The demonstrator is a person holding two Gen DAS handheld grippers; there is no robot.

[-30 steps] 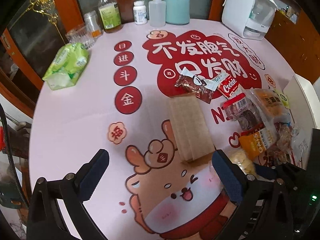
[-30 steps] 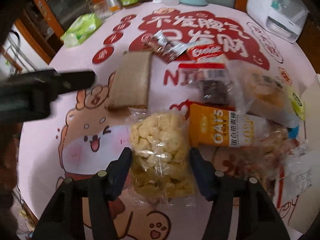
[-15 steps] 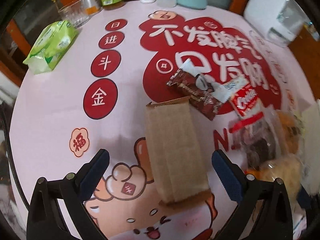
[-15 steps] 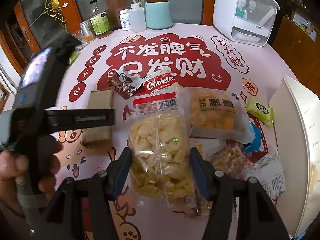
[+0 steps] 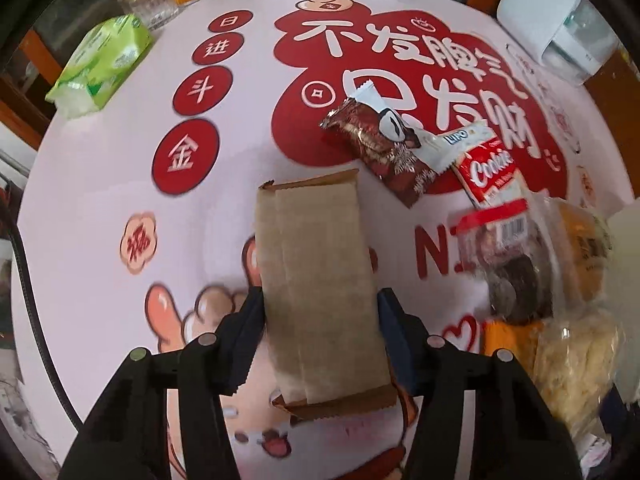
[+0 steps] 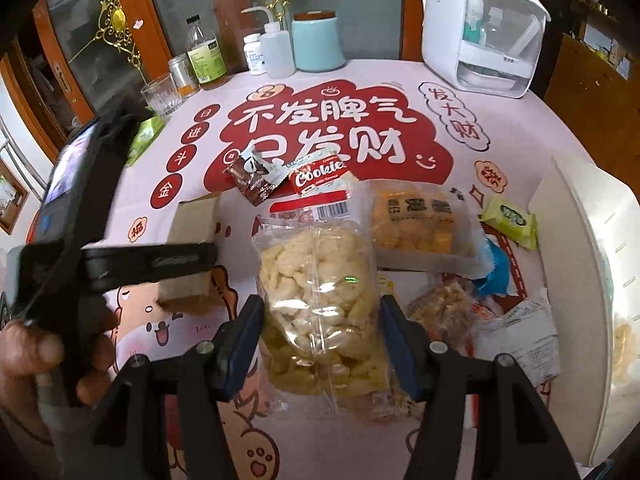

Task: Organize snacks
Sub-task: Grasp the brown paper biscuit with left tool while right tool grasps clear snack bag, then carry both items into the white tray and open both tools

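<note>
Pink and printed with red Chinese characters and a cartoon animal, the round tablecloth (image 6: 500,92) carries a loose heap of snacks on its right half, while bottles, a drinking glass (image 6: 159,96) and a teal canister (image 6: 317,40) stand along the far edge beside a white lidded appliance (image 6: 480,24). From the left wrist view, the left gripper (image 5: 320,316) has its fingers drawn in against both long sides of a flat brown kraft-paper packet (image 5: 320,280), which lies lengthwise on the cloth; taking it across its narrow width is probably the only way such a long, stiff packet fits between the pads. The right gripper (image 6: 320,320) likewise has its fingers closed against a clear bag of pale puffed snacks (image 6: 320,280), and the bag appears to be raised above the pile, so each hand seems to take one item, likely bound for the white tray (image 6: 580,280) standing at the right edge. A chocolate wafer bar (image 6: 252,178), a red cookie pack (image 6: 318,174), a bag of orange-yellow cakes (image 6: 416,224) and a small green packet (image 6: 508,220) lie untouched. Whether the kraft packet has left the table cannot be told. The puffed bag hides the snacks beneath it, the tray's inside is cut off by the fisheye rim, and the pile's right side blurs badly in the left view.
</note>
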